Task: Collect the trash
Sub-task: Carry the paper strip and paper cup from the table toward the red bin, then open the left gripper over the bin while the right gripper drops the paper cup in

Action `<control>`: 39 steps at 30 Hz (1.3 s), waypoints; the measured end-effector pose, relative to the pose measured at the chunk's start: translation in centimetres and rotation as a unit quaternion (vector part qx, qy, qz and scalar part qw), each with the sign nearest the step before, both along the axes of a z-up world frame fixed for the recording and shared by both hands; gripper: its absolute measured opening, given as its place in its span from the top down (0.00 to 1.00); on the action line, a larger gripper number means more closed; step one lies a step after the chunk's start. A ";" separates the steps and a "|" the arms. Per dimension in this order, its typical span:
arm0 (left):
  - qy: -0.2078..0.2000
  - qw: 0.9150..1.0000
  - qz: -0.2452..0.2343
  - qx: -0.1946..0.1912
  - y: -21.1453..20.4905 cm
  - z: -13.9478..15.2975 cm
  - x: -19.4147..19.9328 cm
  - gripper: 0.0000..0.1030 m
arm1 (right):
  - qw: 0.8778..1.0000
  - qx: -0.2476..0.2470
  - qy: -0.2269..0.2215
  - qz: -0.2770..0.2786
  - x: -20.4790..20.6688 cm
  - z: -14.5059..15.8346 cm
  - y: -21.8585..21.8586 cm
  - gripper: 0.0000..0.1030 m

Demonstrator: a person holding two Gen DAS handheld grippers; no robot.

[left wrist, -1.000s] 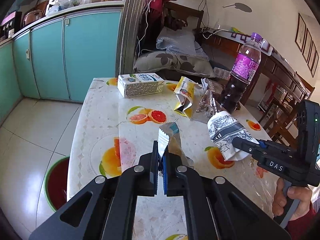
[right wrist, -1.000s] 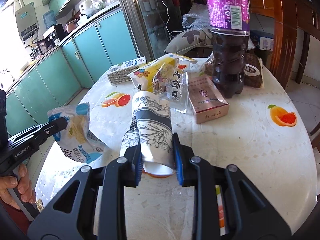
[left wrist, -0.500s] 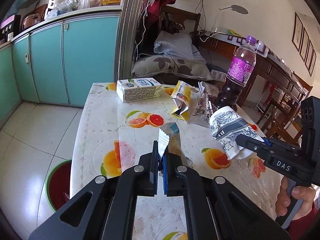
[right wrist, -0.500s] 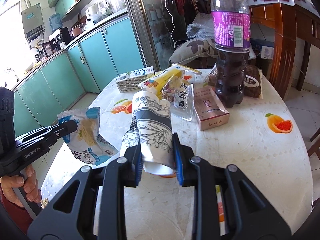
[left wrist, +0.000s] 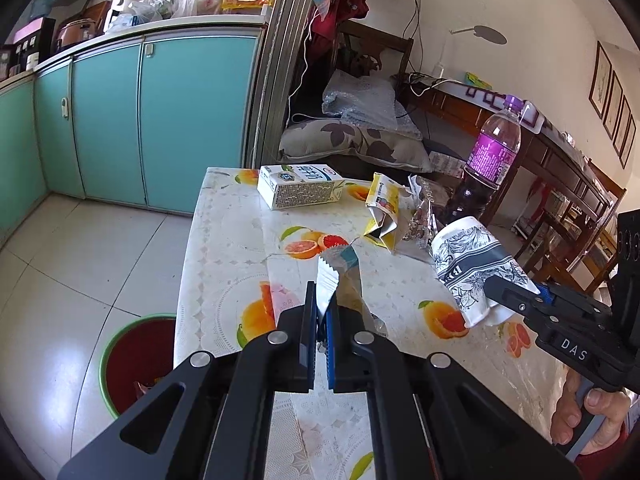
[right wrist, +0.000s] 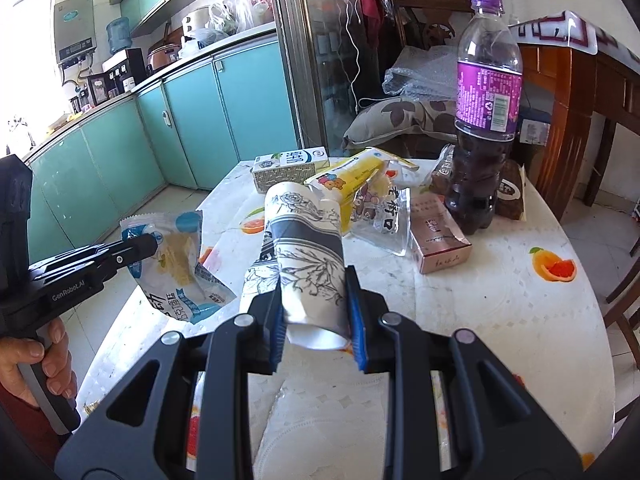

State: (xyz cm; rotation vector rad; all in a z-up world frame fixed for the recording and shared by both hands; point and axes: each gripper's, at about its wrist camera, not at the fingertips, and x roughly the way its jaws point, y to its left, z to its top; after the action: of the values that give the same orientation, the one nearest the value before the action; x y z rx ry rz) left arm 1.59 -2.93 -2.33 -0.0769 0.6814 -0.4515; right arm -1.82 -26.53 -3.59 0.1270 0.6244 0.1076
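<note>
The left tongs (left wrist: 319,312) are pinched tight on the top edge of a blue and white snack wrapper (right wrist: 176,256), which hangs clear of the worktop (left wrist: 224,264). From the left wrist view only the wrapper's crimped edge shows above the pads; its lower part is lost behind the tongs. The right tongs (right wrist: 316,312) are clamped on a crushed paper cup (right wrist: 304,256) with a black flower print, held off the worktop; the squashed base is partly covered by the blue pads.

Taking the dark drink bottle (right wrist: 486,120) with the purple label as the marker: just in front of it lies a small pink box (right wrist: 438,240), to its left a yellow snack bag (right wrist: 352,178) with a clear bag (right wrist: 384,220) half over it, and further left, toward the teal cupboards (left wrist: 160,120), a milk carton (left wrist: 300,188). Behind the bottle on its right sits a brown packet (right wrist: 510,196), mostly hidden and its print unreadable. Well left of the bottle, down on the floor beside the worktop, stands a green-rimmed bin (left wrist: 136,360), partly cut off by the worktop's edge; its contents are too dim to make out. A hand (right wrist: 36,364) grips the left handle, cut off at the frame's edge.
</note>
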 end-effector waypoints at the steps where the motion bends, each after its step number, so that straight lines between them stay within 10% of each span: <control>1: -0.001 1.000 0.002 -0.001 0.2 0.0 0.0 0.99 | 1.000 0.002 0.001 -0.001 0.0 0.0 0.1 0.75; 39: 0.009 0.993 0.114 -0.044 12.6 -0.3 0.2 0.99 | 0.996 -0.022 -0.024 0.078 1.8 3.0 11.1 0.75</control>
State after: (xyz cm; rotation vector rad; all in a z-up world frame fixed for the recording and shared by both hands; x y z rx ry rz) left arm 1.81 9.71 -2.62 -0.2391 0.6626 -0.2617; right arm 0.02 -15.43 -0.60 0.0327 0.5879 0.2465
